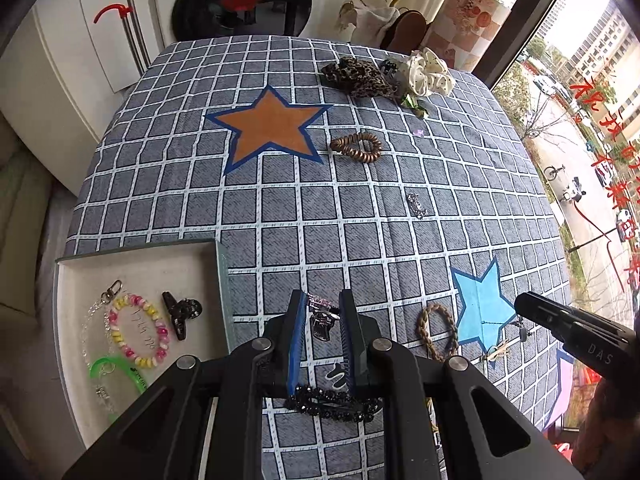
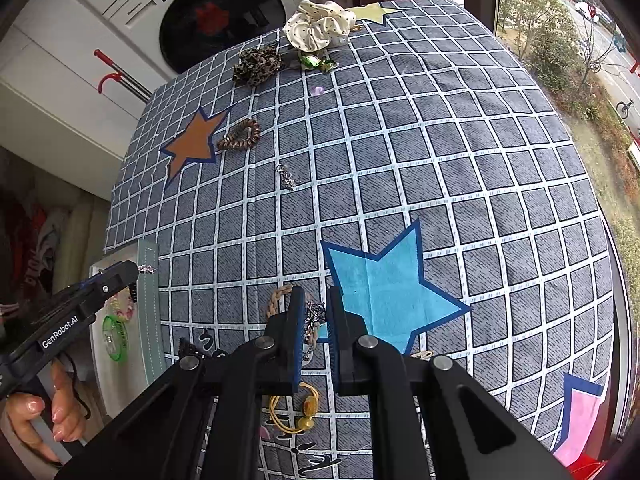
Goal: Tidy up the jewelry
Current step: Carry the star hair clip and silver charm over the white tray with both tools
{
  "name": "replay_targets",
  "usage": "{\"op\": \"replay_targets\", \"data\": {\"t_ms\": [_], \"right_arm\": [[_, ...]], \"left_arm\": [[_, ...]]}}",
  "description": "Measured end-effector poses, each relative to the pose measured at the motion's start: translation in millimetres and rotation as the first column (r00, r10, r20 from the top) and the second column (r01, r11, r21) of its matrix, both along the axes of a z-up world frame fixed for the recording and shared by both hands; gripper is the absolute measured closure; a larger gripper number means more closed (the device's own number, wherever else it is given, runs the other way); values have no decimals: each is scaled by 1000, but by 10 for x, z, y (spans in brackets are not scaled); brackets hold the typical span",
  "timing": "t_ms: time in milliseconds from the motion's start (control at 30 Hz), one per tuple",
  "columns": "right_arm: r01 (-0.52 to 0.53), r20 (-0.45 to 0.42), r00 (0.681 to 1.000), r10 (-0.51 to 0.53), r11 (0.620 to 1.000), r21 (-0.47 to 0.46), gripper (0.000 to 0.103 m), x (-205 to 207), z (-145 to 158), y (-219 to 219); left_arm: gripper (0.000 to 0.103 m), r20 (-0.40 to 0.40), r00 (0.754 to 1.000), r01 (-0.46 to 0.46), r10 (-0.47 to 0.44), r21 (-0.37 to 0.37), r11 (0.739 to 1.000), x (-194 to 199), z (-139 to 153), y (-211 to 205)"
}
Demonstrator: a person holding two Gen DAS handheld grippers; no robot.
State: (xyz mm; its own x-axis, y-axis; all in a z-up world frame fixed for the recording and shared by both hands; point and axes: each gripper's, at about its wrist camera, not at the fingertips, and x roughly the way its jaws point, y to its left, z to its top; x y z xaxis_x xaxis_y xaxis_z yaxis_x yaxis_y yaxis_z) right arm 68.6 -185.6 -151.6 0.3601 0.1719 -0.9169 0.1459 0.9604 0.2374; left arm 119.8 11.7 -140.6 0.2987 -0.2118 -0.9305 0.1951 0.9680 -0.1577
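1. A small dark hair clip (image 1: 321, 320) is clamped between the narrowly parted left gripper (image 1: 323, 322) fingers, bottom centre.
2. A silvery chain (image 2: 314, 318) is pinched by the nearly closed right gripper (image 2: 316, 320), lower centre.

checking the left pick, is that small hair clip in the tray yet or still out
Out. The small hair clip sits between the left gripper fingers over the checked cloth, right of the tray.

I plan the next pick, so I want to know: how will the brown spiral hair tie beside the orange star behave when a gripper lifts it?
The brown spiral hair tie is a coiled loop, already bent out of round, so it probably flexes and stretches. It looks light for its size. Lying flat on the checked cloth, it seems unlikely to roll.
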Motion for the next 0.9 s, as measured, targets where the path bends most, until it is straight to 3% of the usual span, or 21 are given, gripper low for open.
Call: {"op": "replay_targets", "data": {"t_ms": [400,667,900], "right_arm": [[-206,46,978,205,978,31,91,172,310,995],[-383,36,924,382,921,68,92,187,217,1885],[-494,7,869,495,865,87,92,161,41,2482]], "left_arm": [[79,12,988,-152,151,33,988,-417,154,1012],[79,-12,957,-290,291,62,955,-802,81,1654],[79,-55,927,-366,371,82,927,-1031,-154,1955]]}}
